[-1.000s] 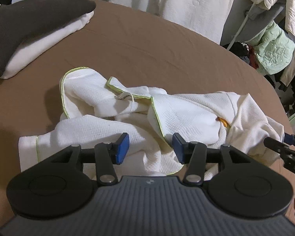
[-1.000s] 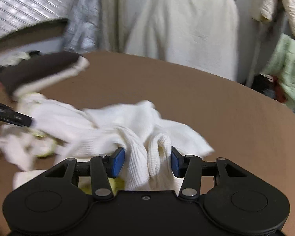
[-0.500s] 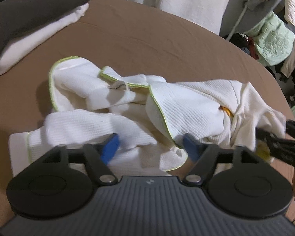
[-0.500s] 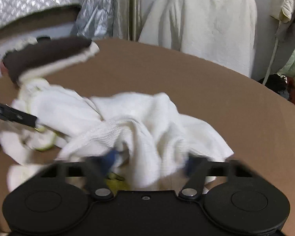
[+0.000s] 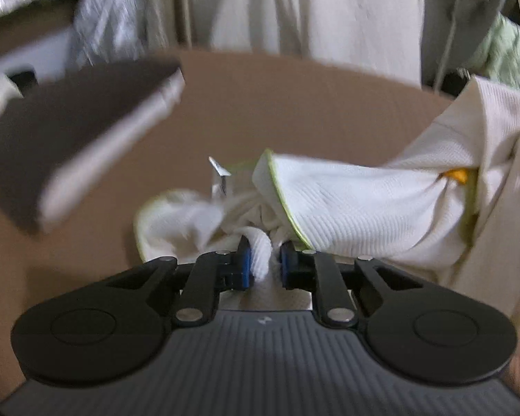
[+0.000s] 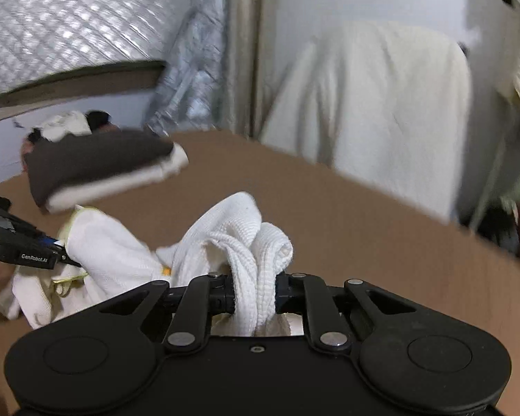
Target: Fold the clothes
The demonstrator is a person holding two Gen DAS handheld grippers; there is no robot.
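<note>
Item: garment [image 5: 357, 208] — white waffle-knit, edged in yellow-green piping, with a small orange mark at a bunched point on the right-hand side.

Location: strung between the two grippers above the brown tabletop [image 5: 294, 104]; its lower folds trail ahead of and below the left hand-held gripper [image 5: 262, 263], the rest slanting up and away to that gripper's right. From the right hand-held gripper [image 6: 253, 294] the cloth spills forward and off to its left, toward the other tool.

Grip state: left jaws have just been closing and now pinch a thin rolled fold between the blue pads [image 5: 244, 263]. Right jaws, likewise just closing, are pressed on a thick twisted bundle that fills the gap.

Handling, judged: light, soft, wholly limp — it sags wherever unsupported and holds no shape. The textured knit should resist slipping, and it is not fragile, though a thin pinch may pull free if tugged sideways.

Where to hold: both present grips sit in bunched cloth, not at clear corners. The piped hem looks the better guide; taking it at two spread points would let the piece hang flat.

Nearby: folded stack [image 5: 69, 131], dark over cream, ahead and left of the left gripper.
</note>
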